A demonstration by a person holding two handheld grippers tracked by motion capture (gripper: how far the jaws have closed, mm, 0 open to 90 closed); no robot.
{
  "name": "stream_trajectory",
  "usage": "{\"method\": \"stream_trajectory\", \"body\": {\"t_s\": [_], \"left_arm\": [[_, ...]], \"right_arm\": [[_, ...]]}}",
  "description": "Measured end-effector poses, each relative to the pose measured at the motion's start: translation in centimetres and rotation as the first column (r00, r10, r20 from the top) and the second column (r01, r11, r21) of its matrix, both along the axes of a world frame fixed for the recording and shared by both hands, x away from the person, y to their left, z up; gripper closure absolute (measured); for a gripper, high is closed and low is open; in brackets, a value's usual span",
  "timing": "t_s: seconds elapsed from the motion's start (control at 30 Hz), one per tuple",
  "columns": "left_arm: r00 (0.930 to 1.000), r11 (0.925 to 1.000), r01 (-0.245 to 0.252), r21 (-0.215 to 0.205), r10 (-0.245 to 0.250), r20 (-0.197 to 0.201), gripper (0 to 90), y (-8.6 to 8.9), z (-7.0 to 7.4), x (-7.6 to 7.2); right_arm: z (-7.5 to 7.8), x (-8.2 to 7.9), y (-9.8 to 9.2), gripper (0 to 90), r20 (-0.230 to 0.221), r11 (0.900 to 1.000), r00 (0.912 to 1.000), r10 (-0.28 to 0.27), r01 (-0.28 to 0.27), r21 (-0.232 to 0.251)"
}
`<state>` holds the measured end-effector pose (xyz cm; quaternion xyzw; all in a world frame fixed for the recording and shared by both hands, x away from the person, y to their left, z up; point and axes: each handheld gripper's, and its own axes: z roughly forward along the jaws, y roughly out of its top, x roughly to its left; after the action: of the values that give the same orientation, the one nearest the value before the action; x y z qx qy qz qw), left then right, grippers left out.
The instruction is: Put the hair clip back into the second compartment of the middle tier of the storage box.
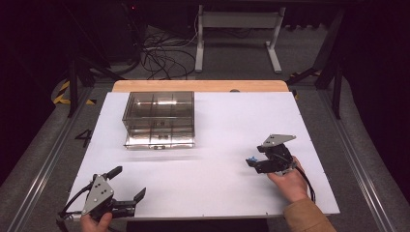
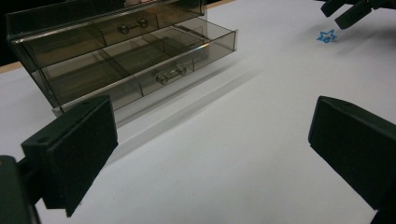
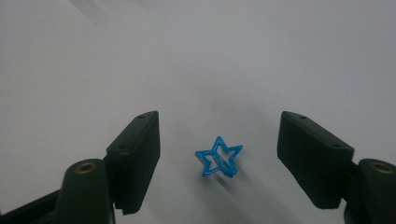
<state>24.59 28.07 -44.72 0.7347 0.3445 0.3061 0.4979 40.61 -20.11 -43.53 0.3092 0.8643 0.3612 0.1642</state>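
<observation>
A small blue star-shaped clip (image 3: 218, 158) lies on the white table top (image 1: 217, 121); from above, the star (image 1: 251, 159) is at the right, in front of my right gripper (image 1: 255, 157). In the right gripper view the star sits between the two black pads of that gripper (image 3: 219, 140), with a gap on each side, so the gripper is open. My left gripper (image 1: 128, 183) rests open near the front left edge with nothing between its pads. A smoky clear drawer box (image 1: 159, 118) stands at the back left, its lower drawer (image 2: 154, 60) pulled out.
The left gripper view looks across bare white table to the drawer box (image 2: 121, 60), with the star (image 2: 327, 36) and the right gripper (image 2: 345, 11) far off at the top right. A wooden edge (image 1: 200, 86) runs behind the sheet. Cables and a table frame lie on the floor beyond.
</observation>
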Motion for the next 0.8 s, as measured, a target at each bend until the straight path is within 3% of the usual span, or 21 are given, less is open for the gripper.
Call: {"method": "stream_trajectory", "body": {"t_s": [0.8], "left_arm": [[1.0000, 1.0000, 0.002, 0.000, -0.002, -0.002, 2.0, 0.0, 0.0, 0.0]], "right_arm": [[-1.1, 0.5, 0.3, 54.0, -0.075, 0.993, 0.9972, 0.008, -0.017, -0.117]]}}
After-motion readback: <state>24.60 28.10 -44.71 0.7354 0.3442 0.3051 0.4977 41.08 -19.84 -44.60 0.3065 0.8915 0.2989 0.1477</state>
